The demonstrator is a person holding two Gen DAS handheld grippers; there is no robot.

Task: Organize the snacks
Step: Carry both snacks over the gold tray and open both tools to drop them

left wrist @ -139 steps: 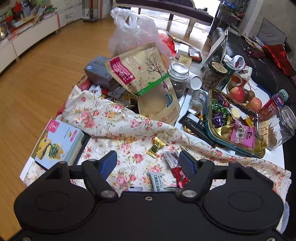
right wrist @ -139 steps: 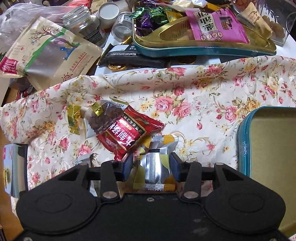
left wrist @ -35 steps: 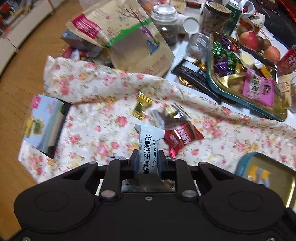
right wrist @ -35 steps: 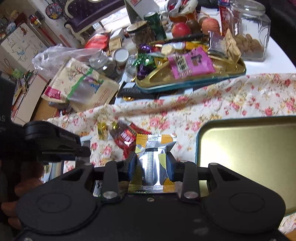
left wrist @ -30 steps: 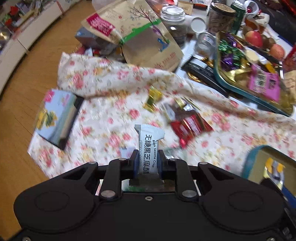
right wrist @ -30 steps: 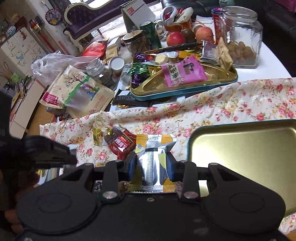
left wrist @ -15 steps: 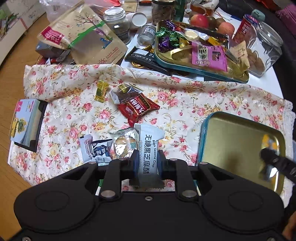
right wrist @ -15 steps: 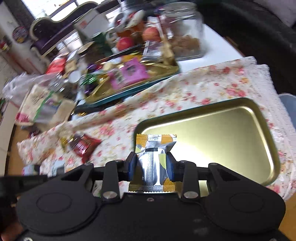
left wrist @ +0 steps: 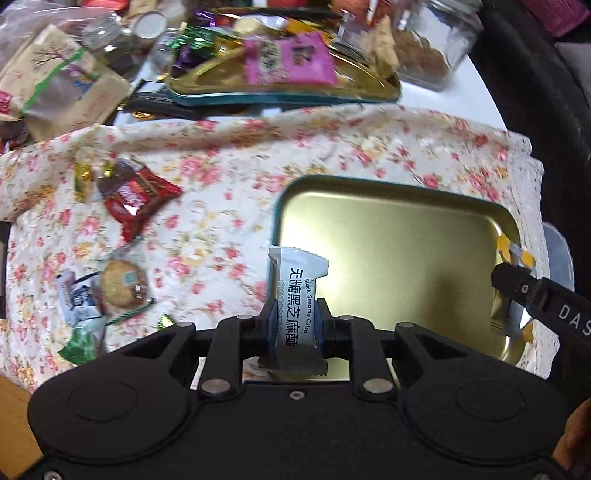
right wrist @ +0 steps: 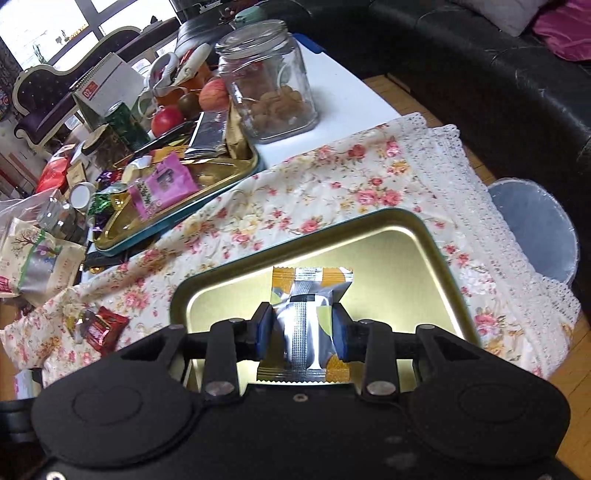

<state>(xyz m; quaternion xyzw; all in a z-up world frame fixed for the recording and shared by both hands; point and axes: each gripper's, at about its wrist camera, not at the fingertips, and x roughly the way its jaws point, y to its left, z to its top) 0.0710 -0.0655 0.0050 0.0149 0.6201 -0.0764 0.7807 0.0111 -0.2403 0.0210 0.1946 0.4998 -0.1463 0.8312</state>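
Both grippers moved over gold tray (left wrist: 399, 236); left gripper (left wrist: 295, 325) clamps sesame crisp (left wrist: 295, 291), right gripper (right wrist: 303, 332) clamps foil snack (right wrist: 308, 314).

Daylight came from blown-out windows (right wrist: 55, 22) top left. Gold tray (right wrist: 402, 258) threw glare along its floor. Left view motion-blurred on the floral cloth (left wrist: 229, 158); fisheye bent all edges.
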